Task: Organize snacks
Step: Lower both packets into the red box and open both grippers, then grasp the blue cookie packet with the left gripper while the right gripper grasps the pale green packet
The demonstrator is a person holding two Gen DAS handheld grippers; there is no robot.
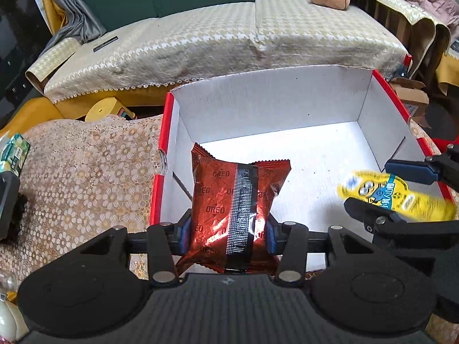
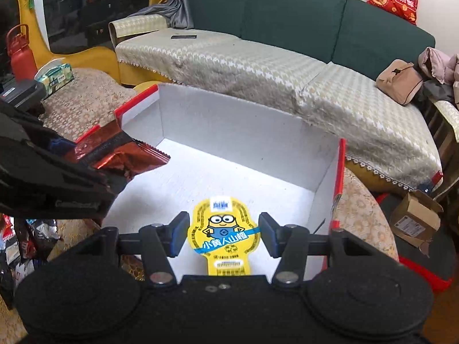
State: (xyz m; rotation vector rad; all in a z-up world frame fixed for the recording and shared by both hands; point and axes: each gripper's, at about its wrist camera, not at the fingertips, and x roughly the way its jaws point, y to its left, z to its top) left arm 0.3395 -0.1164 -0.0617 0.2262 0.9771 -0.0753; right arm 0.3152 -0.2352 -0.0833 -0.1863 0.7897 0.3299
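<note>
The left claw (image 1: 226,233) is clamped on a red foil Oreo packet (image 1: 232,200), holding it over the near left part of the open white box (image 1: 258,109) with red outer sides. The right claw (image 2: 223,236) grips a yellow cartoon snack pack (image 2: 225,229) (a goggled figure printed on it) above the box's near right part. The box sits on a lace-covered surface (image 1: 86,172) before a sofa (image 2: 287,28).

Glossy crinkled foil packet (image 1: 229,200), matt cardboard box (image 1: 258,109)
</note>
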